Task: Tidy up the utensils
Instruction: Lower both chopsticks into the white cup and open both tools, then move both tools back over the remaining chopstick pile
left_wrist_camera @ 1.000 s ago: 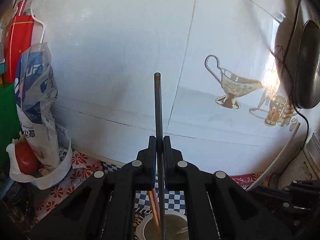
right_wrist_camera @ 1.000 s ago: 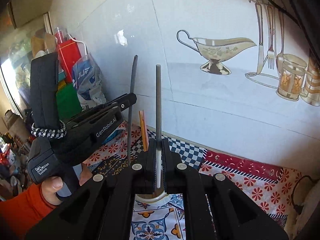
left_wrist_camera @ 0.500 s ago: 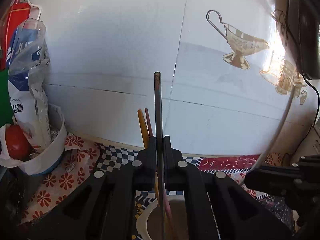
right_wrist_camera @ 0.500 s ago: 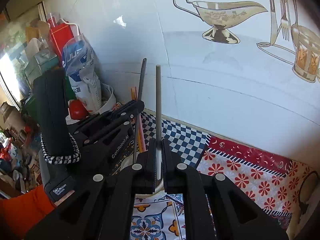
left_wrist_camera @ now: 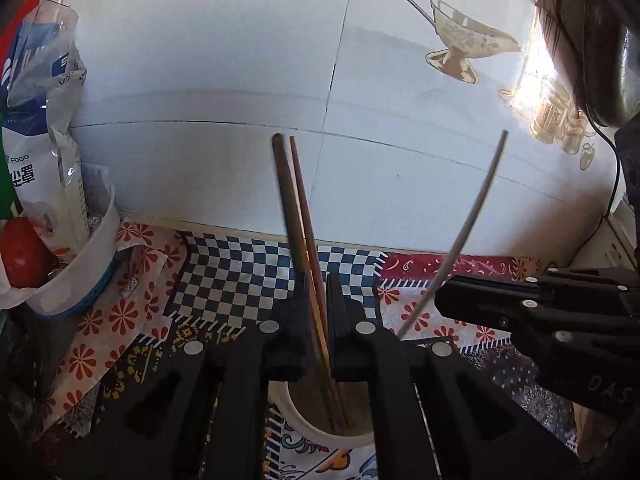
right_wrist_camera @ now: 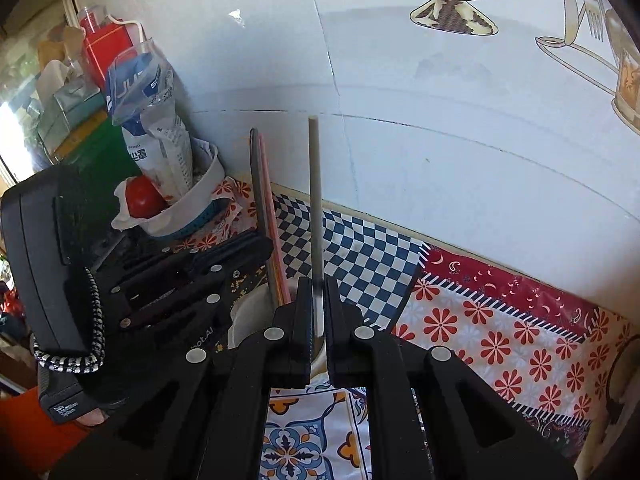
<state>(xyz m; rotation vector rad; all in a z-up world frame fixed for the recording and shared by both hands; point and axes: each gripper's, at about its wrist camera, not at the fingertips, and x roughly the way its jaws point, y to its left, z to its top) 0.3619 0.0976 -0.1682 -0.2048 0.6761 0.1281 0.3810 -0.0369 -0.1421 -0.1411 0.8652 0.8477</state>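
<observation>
My left gripper (left_wrist_camera: 317, 280) is shut on a dark chopstick (left_wrist_camera: 286, 200) that leans up and to the left. A reddish chopstick (left_wrist_camera: 304, 208) stands right beside it. Both run down into the white cup (left_wrist_camera: 298, 426) just under the fingers. My right gripper (right_wrist_camera: 318, 284) is shut on a grey chopstick (right_wrist_camera: 315, 200), which stands upright with its lower end at the cup's (right_wrist_camera: 244, 320) rim. In the right wrist view the left gripper (right_wrist_camera: 262, 246) sits close on the left, over the cup. In the left wrist view the right gripper (left_wrist_camera: 440, 302) comes in from the right with the grey chopstick (left_wrist_camera: 468, 232).
A white basket (left_wrist_camera: 86, 268) with a tomato (left_wrist_camera: 20, 252) and a food bag (left_wrist_camera: 36, 152) stands at the left by the tiled wall. A red carton (right_wrist_camera: 106, 46) is behind it. Patterned cloths (right_wrist_camera: 500, 332) cover the counter. A black cable (left_wrist_camera: 612, 184) hangs at the right.
Both grippers have sunk toward the cup and tipped downward. The dark chopstick, upright before, now leans left beside the reddish one. The two grippers are closer together.
</observation>
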